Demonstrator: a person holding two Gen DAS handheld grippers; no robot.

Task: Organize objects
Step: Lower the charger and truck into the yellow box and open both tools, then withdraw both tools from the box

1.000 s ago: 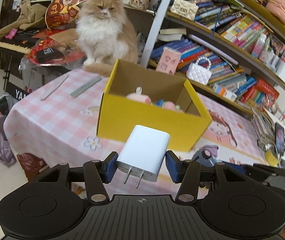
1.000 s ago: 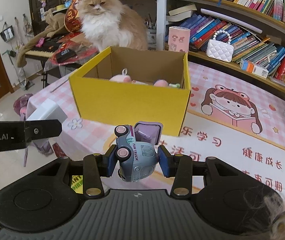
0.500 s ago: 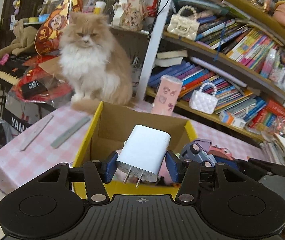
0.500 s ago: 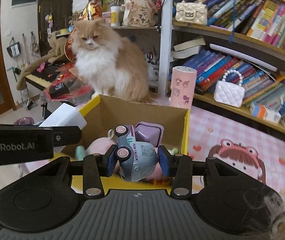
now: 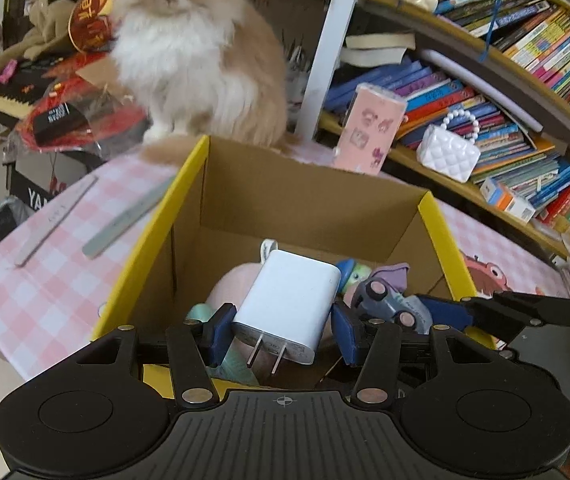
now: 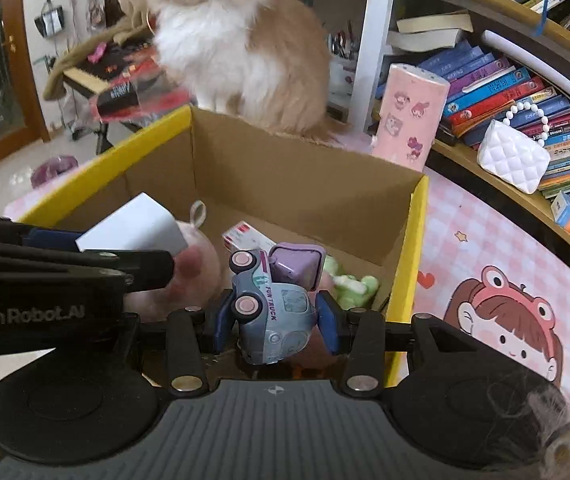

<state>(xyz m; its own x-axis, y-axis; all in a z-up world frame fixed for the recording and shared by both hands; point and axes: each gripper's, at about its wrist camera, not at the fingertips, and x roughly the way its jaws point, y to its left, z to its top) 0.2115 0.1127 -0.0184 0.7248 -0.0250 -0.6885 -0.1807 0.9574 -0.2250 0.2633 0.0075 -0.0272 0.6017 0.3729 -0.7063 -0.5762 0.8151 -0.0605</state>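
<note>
My left gripper is shut on a white plug charger with its prongs toward the camera, held over the open yellow cardboard box. My right gripper is shut on a blue-grey toy truck with a purple back, also over the box. The charger and left gripper show at the left of the right wrist view; the truck shows right of the charger in the left wrist view. Inside the box lie a pink plush, a green plush and a small white-red carton.
A fluffy orange-white cat sits just behind the box. A pink tube and a white quilted purse stand by the bookshelf at the right. Two grey strips lie on the pink checked tablecloth left of the box.
Both grippers have moved forward and over the box with their objects; a second ago they were in front of its near wall. Both grips are unchanged.
</note>
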